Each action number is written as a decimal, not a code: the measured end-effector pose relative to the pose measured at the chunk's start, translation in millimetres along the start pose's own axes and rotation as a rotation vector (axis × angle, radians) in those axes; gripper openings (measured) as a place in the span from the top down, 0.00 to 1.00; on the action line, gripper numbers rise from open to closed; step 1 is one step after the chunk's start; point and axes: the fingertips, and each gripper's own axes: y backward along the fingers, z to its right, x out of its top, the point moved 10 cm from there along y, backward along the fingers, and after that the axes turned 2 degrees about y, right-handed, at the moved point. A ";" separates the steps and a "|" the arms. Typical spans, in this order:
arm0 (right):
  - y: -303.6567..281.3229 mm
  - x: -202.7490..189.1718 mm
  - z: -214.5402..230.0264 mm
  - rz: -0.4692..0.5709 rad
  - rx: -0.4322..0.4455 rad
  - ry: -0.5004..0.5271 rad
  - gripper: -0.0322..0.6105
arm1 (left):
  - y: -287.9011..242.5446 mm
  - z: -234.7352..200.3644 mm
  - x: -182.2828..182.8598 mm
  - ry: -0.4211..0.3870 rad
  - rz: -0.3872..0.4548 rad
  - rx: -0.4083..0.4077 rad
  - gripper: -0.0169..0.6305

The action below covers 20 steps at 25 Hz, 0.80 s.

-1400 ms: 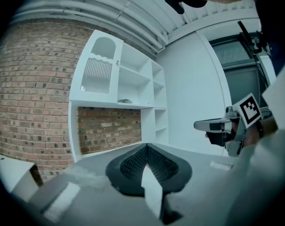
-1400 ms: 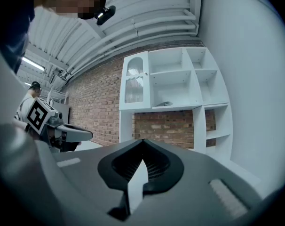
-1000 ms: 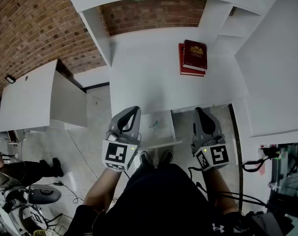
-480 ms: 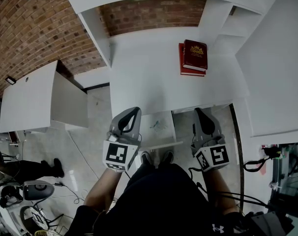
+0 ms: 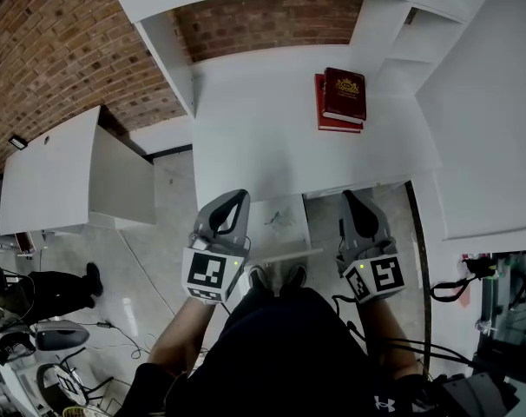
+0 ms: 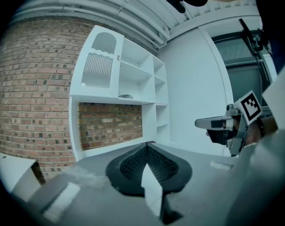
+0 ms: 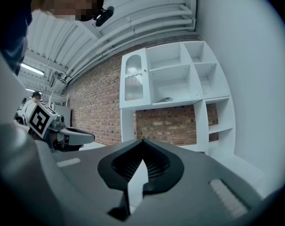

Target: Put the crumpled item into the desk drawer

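Note:
The white desk (image 5: 272, 137) has its drawer (image 5: 293, 234) pulled out toward me. A small crumpled greenish item (image 5: 278, 222) lies inside it. My left gripper (image 5: 236, 198) hovers just left of the drawer, shut and empty. My right gripper (image 5: 352, 200) hovers just right of it, also shut and empty. In the left gripper view the left gripper's (image 6: 146, 147) jaws meet tip to tip, with the right gripper (image 6: 221, 123) off to the side. In the right gripper view the right gripper's (image 7: 142, 142) jaws are closed too, and the left gripper (image 7: 67, 136) shows at the left.
Two red books (image 5: 339, 100) are stacked at the back right of the desk. White shelves (image 7: 180, 74) rise over it against a brick wall. A white cabinet (image 5: 68, 172) stands to the left. A bystander (image 5: 33, 289) is on the floor at the far left.
Both grippers and the drawer have stayed where they were. Only the bystander at the far left has shifted.

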 end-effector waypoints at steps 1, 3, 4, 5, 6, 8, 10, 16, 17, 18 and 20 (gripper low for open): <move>-0.2 -0.5 0.2 -0.001 0.000 -0.002 0.95 | -0.1 0.0 -0.3 0.000 -0.001 0.000 0.97; -0.4 -1.1 0.5 -0.003 0.000 -0.004 0.95 | -0.2 0.4 -1.1 0.000 -0.003 -0.001 0.97; -0.4 -1.4 0.5 -0.003 0.000 -0.005 0.95 | -0.2 0.7 -1.6 0.001 -0.004 -0.001 0.97; -0.4 -1.5 0.6 -0.003 0.000 -0.005 0.95 | -0.3 1.2 -2.1 0.002 -0.006 -0.002 0.97; -0.3 -1.6 0.7 -0.003 0.001 -0.006 0.95 | -0.3 1.6 -2.5 0.002 -0.008 -0.002 0.97; -0.2 -1.7 0.9 -0.003 0.003 -0.007 0.95 | -0.6 2.4 -3.0 0.002 -0.011 -0.002 0.97; 0.0 -1.7 1.4 -0.003 0.004 -0.008 0.95 | -1.0 3.0 -3.0 0.001 -0.015 -0.002 0.97; 0.6 -3.5 3.1 -0.002 0.004 -0.013 0.95 | -2.2 4.2 -3.7 -0.005 -0.021 -0.003 0.97; 0.6 -3.8 3.6 -0.002 0.005 -0.014 0.95 | -2.8 4.7 -3.7 -0.006 -0.022 -0.003 0.97; 0.7 -4.1 4.4 -0.002 0.005 -0.014 0.95 | -3.6 5.3 -3.7 -0.006 -0.023 -0.003 0.97; 1.0 -4.4 6.2 -0.002 0.006 -0.015 0.95 | -5.2 6.9 -3.6 -0.007 -0.025 -0.004 0.97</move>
